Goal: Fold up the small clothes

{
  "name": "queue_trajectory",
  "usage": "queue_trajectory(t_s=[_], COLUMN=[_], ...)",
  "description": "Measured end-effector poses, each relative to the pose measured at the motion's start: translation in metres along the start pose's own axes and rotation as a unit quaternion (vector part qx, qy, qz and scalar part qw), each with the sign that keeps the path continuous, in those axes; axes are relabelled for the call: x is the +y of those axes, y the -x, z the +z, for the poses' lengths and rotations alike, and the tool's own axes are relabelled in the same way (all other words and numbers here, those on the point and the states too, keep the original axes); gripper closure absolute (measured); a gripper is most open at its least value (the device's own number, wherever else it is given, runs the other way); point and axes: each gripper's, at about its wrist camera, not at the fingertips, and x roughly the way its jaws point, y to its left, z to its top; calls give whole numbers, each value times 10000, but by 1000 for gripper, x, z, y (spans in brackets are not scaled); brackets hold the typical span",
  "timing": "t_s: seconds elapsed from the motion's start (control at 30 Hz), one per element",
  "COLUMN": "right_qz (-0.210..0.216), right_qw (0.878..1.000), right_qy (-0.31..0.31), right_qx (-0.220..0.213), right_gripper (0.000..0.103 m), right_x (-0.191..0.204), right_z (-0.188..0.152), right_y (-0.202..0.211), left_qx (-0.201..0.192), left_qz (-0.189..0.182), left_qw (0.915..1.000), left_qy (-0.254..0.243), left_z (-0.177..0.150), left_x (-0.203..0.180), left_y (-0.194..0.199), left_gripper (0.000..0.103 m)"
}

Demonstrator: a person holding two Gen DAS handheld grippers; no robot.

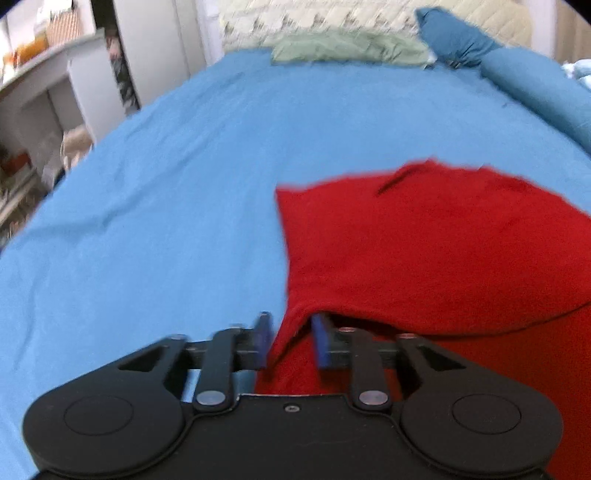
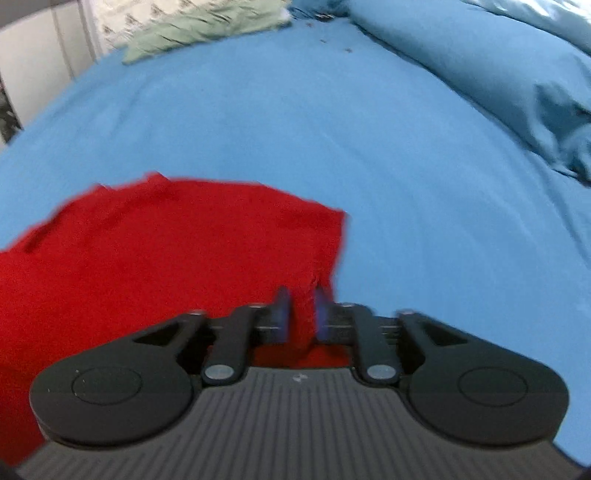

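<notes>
Left wrist view had your left gripper (image 1: 290, 341) at the bottom centre of the frame, its two blue pads (image 1: 263, 339) closed in on a lifted fold of the red garment (image 1: 424, 251), with the soft cloth pinched and bunched between them. You held that garment at its near left edge; from there it spread up and to the right across the lower right of the frame, a matte, slightly fuzzy knit with a straight left side and an uneven upper edge. It lay on the bed (image 1: 184, 184), whose light blue sheet was smooth with a few shallow creases. At the top of the frame sat a pale green crumpled cloth (image 1: 347, 48), and at the upper right a darker blue pillow (image 1: 454, 35) with a long blue bolster-shaped roll (image 1: 535, 92) beside it. White shelving (image 1: 55, 92) filled the upper left, too blurred to read.

Right wrist view showed your right gripper (image 2: 301, 314) low in the centre, its blue pads (image 2: 282, 314) drawn close together on a puckered tuck of the red garment's (image 2: 147, 258) right edge. The garment filled the lower left of that frame, and rumpled blue bedding (image 2: 517, 74) was heaped at the upper right.
</notes>
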Motion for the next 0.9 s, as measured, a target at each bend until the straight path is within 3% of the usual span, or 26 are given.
queue_trajectory(t_s=[0.07,0.13,0.27,0.4,0.47,0.7,0.9], right_qz=[13,202,602,660,689,846,1133], right_qw=[9998,9989,9951,9951,9958,9938,9905], right_qy=[29,194,697,724,604,720,675], right_qx=[-205,-386,-361,-163,27,-20,-396], right_gripper=[25,22,22,22,22,21,21], right_x=[-4,0,18,29,28,25,20], right_z=[-7,-10,-8,-11,-15,-13,-4], right_y=[17,29,25,3,-15,-16,37], left_qx=[-345,-464,-223,345,199,276,-38], left_qz=[-47,-280,-716,-680,-717,-629,-732], left_qw=[9994,9985,9971,9970,9971,9976,9972], left_qy=[-74,-119,-117,160,172,117,129], left_z=[8,16,20,7,1,7,20], left_x=[-8,-17,-36,-37,-36,-42,-33], left_y=[16,21,-6,-46,-47,-37,9], left_gripper=[36,35,34,33,32,33,33])
